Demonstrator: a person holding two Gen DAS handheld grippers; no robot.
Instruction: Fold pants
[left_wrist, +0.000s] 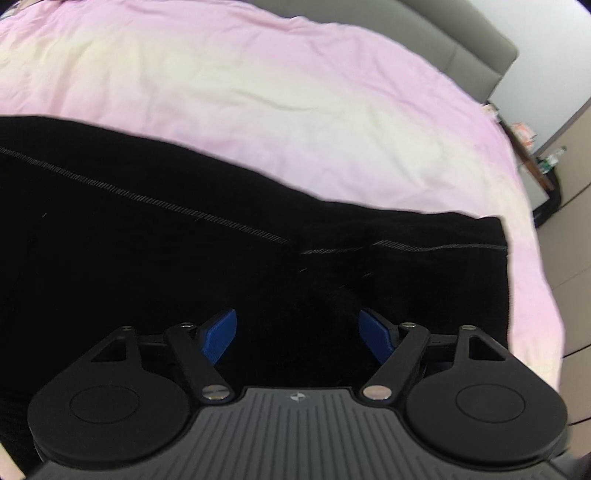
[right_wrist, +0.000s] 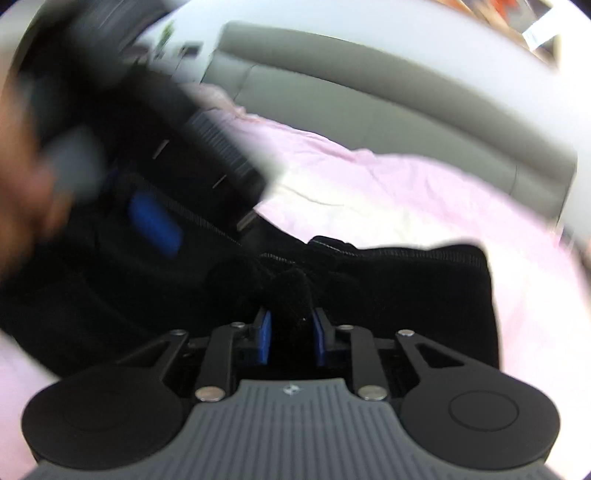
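The left gripper (left_wrist: 298, 334), a black two-finger tool with blue ribbed pads, stands with its jaws wide apart directly over the black fabric pants with a thin grey stitched seam (left_wrist: 147, 251). Nothing is clamped between its pads (left_wrist: 218, 338); the cloth under them is so dark that no fold or contact can be made out there. The near left of this view is cut off by the gripper body.

The right gripper (right_wrist: 290, 339), of the same build, has its jaws drawn close together with a raised bunch of the pants (right_wrist: 369, 295) pinched between the blue pads (right_wrist: 264, 341). The pads appear to press on the cloth, though the fabric there is black on black and its edges are hard to trace.

The pants lie spread on the pale pink bed sheet (left_wrist: 258, 110), running from the left gripper outward to a squared end (left_wrist: 491, 258) near the bed's edge.

Only the right wrist view shows the left gripper from outside (right_wrist: 155, 221), heavily blurred at upper left, with a person's hand (right_wrist: 22, 184) beside it as an indistinct smear. Only the left wrist view shows the long seam and the cluttered corner (left_wrist: 535, 147) beyond the bed, too small to identify. The grey padded headboard (right_wrist: 369, 92) closes both views.
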